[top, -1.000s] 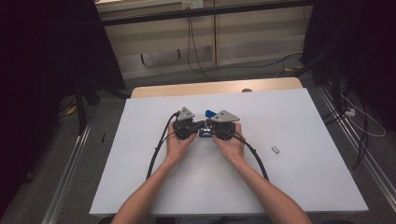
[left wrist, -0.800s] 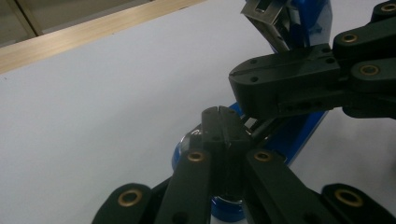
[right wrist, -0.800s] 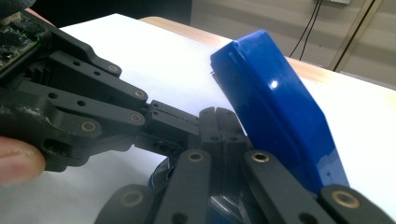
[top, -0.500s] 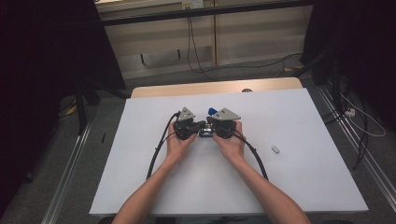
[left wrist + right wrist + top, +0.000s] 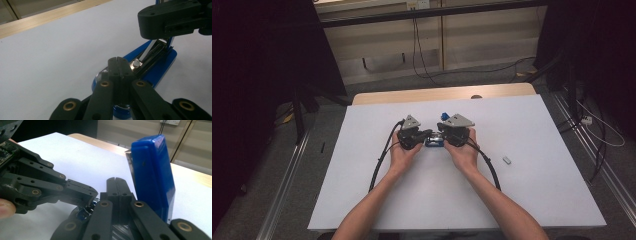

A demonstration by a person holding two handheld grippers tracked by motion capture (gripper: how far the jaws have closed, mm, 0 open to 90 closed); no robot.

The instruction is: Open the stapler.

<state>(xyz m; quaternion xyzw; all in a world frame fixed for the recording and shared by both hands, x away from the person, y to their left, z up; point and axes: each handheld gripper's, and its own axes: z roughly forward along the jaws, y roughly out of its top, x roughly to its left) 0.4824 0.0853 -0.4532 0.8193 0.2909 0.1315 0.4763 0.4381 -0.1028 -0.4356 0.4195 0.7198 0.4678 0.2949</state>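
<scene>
Between 2 closed grippers, blue stapler point(image 5: 434, 141) with lid raised upright

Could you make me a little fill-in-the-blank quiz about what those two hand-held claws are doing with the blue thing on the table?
1. The stapler between the two grippers is coloured ____.
2. The stapler's top cover is swung ____, standing upright.
3. The jaws of the left gripper are ____, pressed together.
4. The small grey piece lies alone on the person's ____ side of the white table.

Missing words: blue; open; shut; right
</scene>
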